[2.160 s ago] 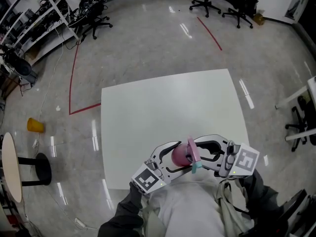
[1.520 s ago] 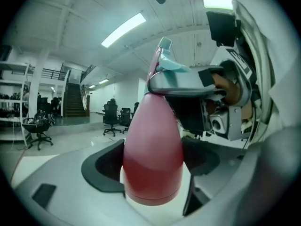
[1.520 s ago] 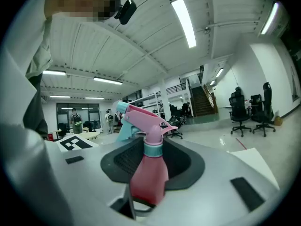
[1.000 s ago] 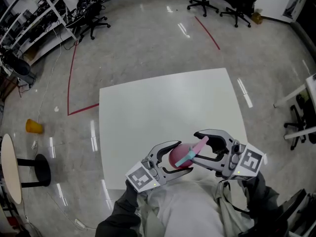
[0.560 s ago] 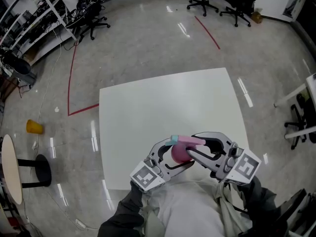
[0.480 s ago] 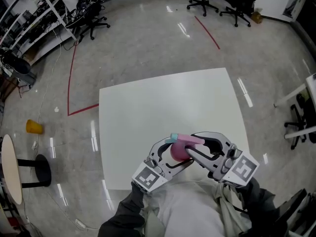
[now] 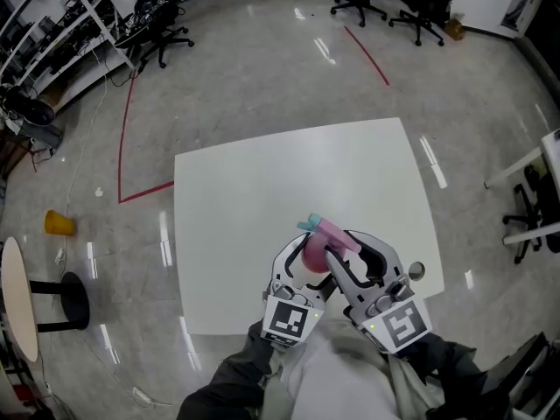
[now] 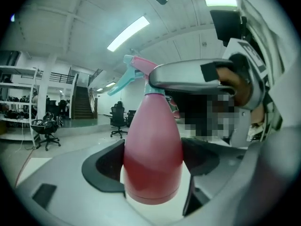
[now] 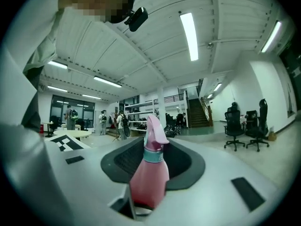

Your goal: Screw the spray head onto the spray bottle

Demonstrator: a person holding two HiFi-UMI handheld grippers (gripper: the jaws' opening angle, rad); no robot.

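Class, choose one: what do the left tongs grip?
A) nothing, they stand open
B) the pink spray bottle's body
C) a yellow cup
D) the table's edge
B: in the left gripper view, the pads of the left tongs press on both sides of the pink spray bottle.

This looks like an open lab or office hall. It has a polished floor (image 7: 245, 86) marked with red tape lines (image 7: 127, 147). Swivel chairs (image 7: 422, 7), equipment shelves (image 7: 54, 26) and a staircase (image 9: 196, 113) surround it.

The desk (image 7: 262, 191) is viewed steeply from above by the head camera, with the left tongs (image 7: 302, 265) and right tongs (image 7: 346, 248) close below it. From each, a level, very near wide-angle view is taken; the spray bottle (image 7: 313, 254) and spray head (image 7: 328, 232) are shared by all three.
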